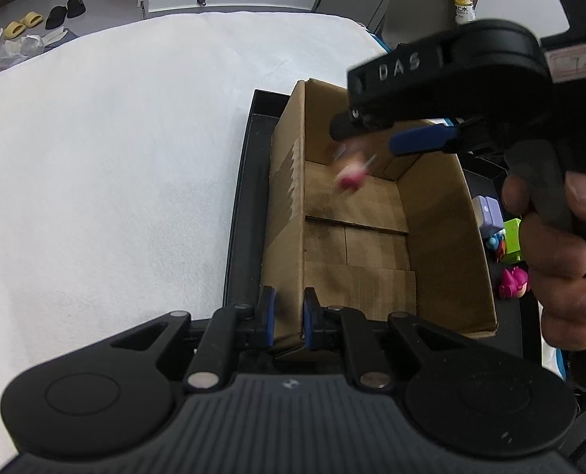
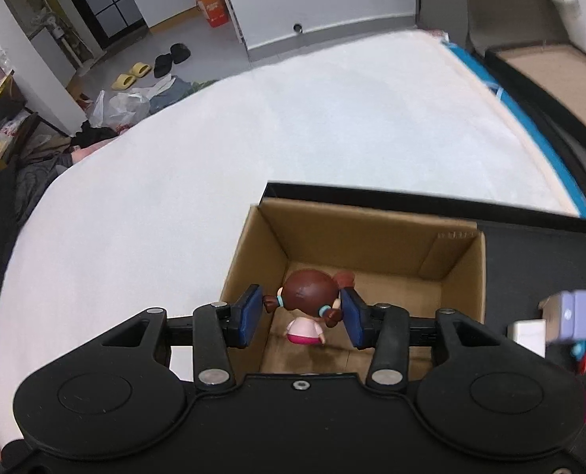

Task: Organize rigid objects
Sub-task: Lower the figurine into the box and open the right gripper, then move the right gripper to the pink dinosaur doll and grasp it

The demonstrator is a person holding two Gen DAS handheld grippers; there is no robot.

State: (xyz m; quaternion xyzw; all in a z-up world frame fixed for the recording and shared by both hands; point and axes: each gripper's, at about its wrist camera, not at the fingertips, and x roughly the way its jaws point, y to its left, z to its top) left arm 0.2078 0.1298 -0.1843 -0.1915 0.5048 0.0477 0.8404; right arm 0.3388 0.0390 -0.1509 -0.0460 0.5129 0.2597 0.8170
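Note:
An open cardboard box (image 1: 443, 237) stands in a black tray (image 1: 245, 205) on a white-covered surface. My left gripper (image 1: 289, 316) is shut on the box's near left wall. My right gripper (image 2: 300, 316) is over the box, its jaws apart. A small doll figure (image 2: 306, 308) with brown pigtails and a pink dress sits between the pads; there is a gap on the left side. In the left wrist view the doll (image 1: 350, 172) is a blur below the right gripper (image 1: 372, 138), above the box floor. The box also shows in the right wrist view (image 2: 372, 237).
More small toys lie in the tray right of the box: a purple block (image 1: 488, 213), a green piece (image 1: 514, 237) and a magenta figure (image 1: 512, 280). The white cover (image 1: 115, 158) spreads left and behind. A bottle (image 1: 464, 6) stands far back right.

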